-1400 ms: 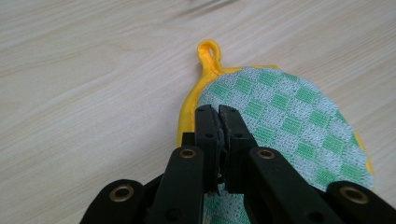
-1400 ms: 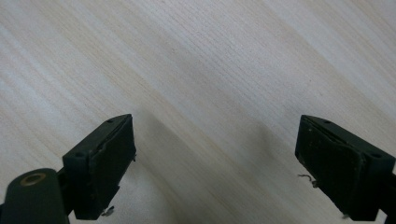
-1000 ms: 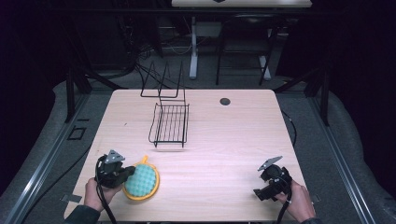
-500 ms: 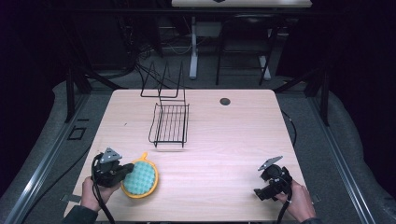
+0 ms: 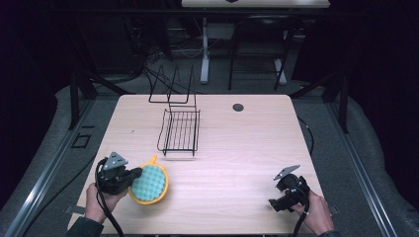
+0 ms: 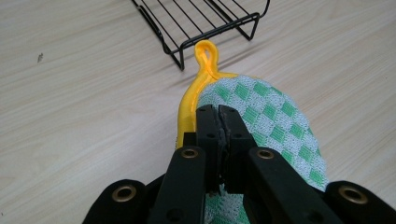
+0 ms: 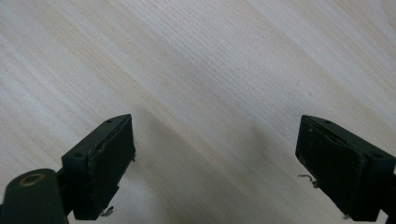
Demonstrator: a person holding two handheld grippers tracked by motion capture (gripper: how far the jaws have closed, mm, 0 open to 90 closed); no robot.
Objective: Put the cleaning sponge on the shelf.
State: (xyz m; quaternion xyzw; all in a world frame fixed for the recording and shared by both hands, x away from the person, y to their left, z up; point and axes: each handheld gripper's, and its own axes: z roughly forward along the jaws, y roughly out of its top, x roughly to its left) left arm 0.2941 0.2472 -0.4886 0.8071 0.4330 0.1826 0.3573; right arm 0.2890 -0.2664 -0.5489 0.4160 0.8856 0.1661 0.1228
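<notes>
A round green-and-white checked pot holder (image 5: 149,183) with a yellow rim and hanging loop (image 6: 206,51) sits at the table's front left. My left gripper (image 5: 129,178) is shut on its near edge, jaws pressed together on the cloth (image 6: 261,116) and yellow rim (image 6: 187,109). A black wire rack (image 5: 180,131) lies beyond it, its front corner (image 6: 205,32) just past the loop. My right gripper (image 5: 277,197) hovers over bare wood at the front right, its jaws wide apart with nothing between the pads (image 7: 112,158).
A second black wire frame (image 5: 170,90) stands at the table's back edge. A dark round grommet (image 5: 238,107) sits in the tabletop (image 5: 247,148) at the back right. A desk leg and cables lie on the floor behind.
The left gripper and the pot holder have shifted slightly toward the table's front left. The right gripper has stayed in place.
</notes>
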